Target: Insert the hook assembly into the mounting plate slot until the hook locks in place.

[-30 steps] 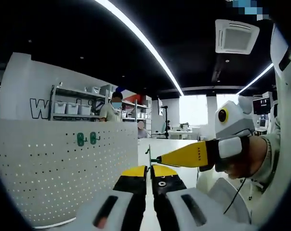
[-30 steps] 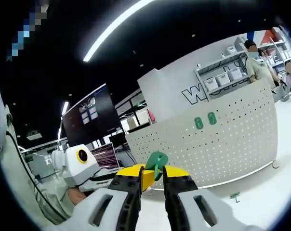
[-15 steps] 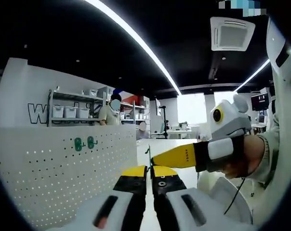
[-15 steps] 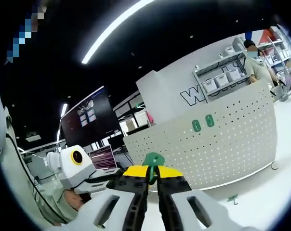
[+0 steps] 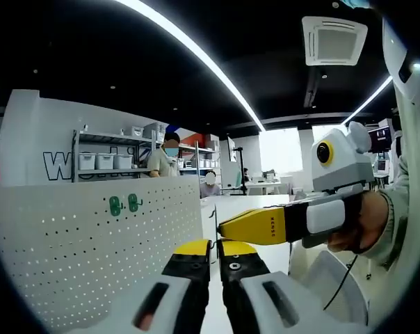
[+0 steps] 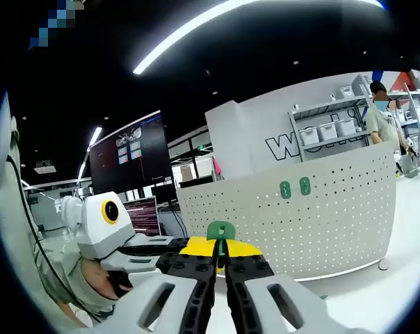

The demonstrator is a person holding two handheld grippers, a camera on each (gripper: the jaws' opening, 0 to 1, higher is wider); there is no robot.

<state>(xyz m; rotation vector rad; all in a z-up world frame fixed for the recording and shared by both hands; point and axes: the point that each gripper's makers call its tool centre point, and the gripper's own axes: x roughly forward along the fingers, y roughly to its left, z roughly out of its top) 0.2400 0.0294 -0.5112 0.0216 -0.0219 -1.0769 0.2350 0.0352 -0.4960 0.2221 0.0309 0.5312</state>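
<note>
Closed now, right gripper (image 6: 220,252) pinches green hook (image 6: 220,232).

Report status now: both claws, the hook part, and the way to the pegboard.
Right claw shut on green hook piece. Left claw shut on its thin edge. White pegboard beyond, two green hooks already mounted. Nothing between.

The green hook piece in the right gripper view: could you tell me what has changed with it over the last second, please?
The right gripper has closed: its jaws stood apart around the green hook piece a second ago and now pinch it, with the piece turned upright from its earlier tilt. The left gripper stays shut on the same thin piece. The two green hooks remain on the white pegboard.
</note>
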